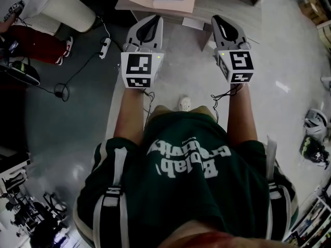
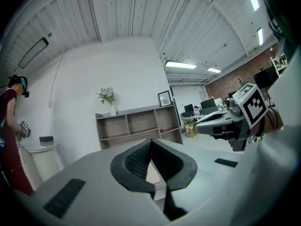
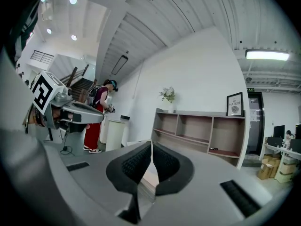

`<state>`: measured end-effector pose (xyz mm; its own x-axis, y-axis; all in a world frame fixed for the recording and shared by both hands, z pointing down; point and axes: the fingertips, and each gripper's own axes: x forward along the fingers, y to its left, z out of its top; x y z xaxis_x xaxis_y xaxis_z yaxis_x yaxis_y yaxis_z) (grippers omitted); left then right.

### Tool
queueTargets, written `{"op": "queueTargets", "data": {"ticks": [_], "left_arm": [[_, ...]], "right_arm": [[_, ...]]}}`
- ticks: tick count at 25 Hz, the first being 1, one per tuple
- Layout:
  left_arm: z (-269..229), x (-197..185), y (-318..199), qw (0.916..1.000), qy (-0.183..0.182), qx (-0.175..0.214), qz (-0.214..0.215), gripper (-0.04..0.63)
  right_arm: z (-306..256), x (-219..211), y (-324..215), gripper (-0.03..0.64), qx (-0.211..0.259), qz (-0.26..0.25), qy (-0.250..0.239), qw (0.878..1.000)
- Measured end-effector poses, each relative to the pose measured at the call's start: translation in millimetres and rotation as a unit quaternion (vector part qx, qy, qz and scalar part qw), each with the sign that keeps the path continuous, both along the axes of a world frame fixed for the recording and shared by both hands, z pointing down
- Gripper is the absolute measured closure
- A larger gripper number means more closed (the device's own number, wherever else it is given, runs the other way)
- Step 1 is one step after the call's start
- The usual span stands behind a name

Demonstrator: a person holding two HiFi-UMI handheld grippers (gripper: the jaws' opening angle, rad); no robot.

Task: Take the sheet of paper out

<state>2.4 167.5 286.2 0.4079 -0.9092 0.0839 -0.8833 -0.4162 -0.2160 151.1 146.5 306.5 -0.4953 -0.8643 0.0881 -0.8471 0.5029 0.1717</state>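
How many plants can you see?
1. The plant stands on top of the shelf, near its left end. Others may be out of view.

Ceiling strip lights point(image 2: 180, 65) wash the white walls point(image 2: 117, 69) evenly in both gripper views, which bulge and fall to black corners; the left gripper point(image 2: 151, 142), close to the lens, looks soft. The head view is dimmer, with pale glare on the floor point(image 1: 282, 87).

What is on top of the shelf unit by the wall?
A vase of flowers and a framed picture stand on the shelf unit; its base is hidden behind the right gripper.
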Motion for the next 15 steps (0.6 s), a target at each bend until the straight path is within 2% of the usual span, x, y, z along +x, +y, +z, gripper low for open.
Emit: {"op": "queueTargets", "data": {"ticks": [15], "left_arm": [[7.7, -5.2, -39.3, 0.9999, 0.001, -0.006, -0.013, 0.577]], "right_arm": [[10.3, -7.6, -42.0, 0.580, -0.013, -0.019, 0.001, 1.000]]}}
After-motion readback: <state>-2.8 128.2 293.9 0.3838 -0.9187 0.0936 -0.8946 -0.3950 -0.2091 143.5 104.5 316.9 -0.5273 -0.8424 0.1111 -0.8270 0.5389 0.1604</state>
